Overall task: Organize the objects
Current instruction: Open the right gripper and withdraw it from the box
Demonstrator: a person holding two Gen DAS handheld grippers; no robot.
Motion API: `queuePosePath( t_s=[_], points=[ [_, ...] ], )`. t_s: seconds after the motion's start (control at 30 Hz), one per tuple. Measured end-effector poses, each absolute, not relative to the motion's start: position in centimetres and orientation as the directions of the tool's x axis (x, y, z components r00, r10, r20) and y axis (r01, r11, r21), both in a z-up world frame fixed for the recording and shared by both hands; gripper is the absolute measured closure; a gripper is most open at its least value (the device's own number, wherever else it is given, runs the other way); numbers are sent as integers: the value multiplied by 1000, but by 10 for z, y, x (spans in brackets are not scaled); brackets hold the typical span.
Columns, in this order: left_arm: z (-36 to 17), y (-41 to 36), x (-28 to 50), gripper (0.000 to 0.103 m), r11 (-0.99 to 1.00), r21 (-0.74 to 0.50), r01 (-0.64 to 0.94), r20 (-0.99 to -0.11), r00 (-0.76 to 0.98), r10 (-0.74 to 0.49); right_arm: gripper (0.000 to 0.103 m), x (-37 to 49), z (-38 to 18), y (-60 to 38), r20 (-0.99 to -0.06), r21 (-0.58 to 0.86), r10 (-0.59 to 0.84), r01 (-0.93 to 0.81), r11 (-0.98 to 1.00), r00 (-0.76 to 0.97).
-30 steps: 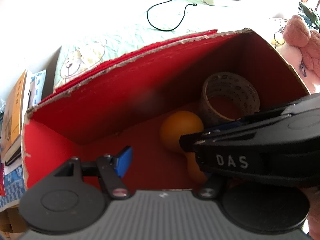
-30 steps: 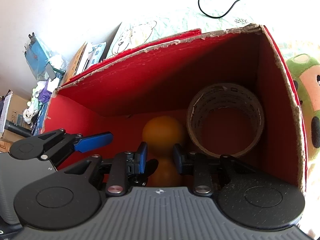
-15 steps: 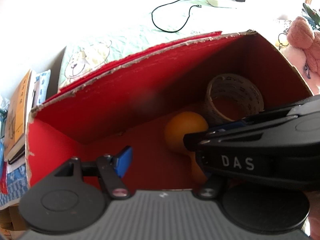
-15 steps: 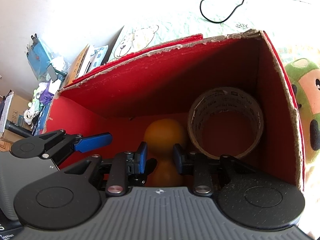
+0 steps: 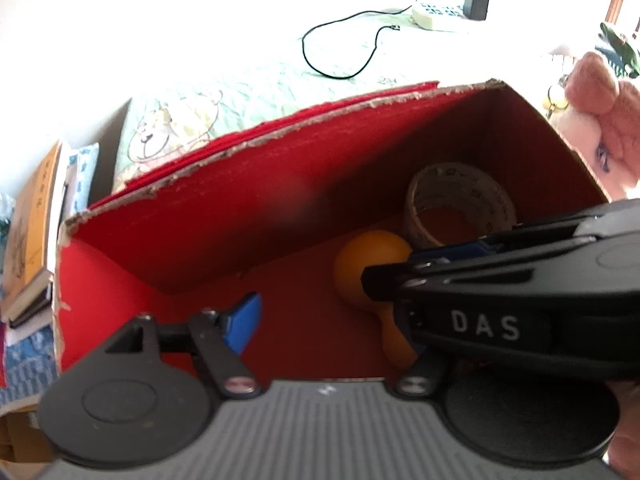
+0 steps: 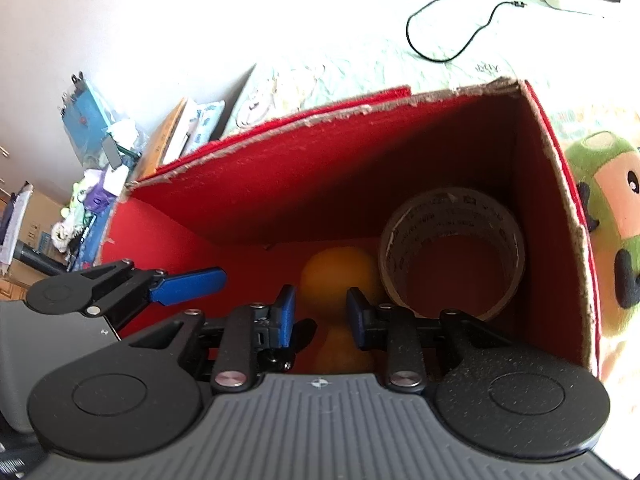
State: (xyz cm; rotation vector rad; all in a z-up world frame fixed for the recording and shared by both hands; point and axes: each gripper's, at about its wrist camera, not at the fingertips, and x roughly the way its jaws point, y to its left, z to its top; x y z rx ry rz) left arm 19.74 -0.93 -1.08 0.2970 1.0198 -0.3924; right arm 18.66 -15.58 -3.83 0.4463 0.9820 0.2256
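Observation:
An open red box (image 5: 224, 216) (image 6: 280, 184) holds a roll of tape (image 5: 460, 200) (image 6: 452, 256) leaning in its right corner. Next to the roll is an orange gourd-shaped toy (image 5: 368, 268) (image 6: 340, 276). My right gripper (image 6: 320, 316) reaches down into the box, shut on the toy's narrow waist. In the left wrist view, the right gripper's black body (image 5: 500, 304) crosses in front and hides part of the toy. My left gripper (image 5: 330, 332) hangs over the box floor, its jaws opening with nothing gripped. Its right finger is hidden; its left blue finger (image 6: 188, 284) shows in the right wrist view.
The box stands on a pale patterned bedcover (image 6: 320, 76) with a black cable (image 5: 344, 48) and a power strip (image 5: 440, 12) beyond it. Plush toys (image 6: 608, 216) (image 5: 600, 120) lie right of the box. Books (image 5: 32, 232) and clutter (image 6: 92, 160) sit to the left.
Both views have shifted only slightly. The orange toy stays between the right gripper's pads.

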Motion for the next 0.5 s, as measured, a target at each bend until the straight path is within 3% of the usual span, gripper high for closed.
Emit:
queuePosePath(
  t_s=[0.17, 0.5],
  points=[
    [1, -8, 187, 27, 907, 79, 415, -853, 499, -153, 71, 177, -29, -157, -733, 443, 336, 40, 896, 592],
    [35, 1, 150, 24, 957, 83, 277, -841, 535, -82, 72, 134, 5, -167, -606, 495, 353, -10, 869, 713]
  ],
)
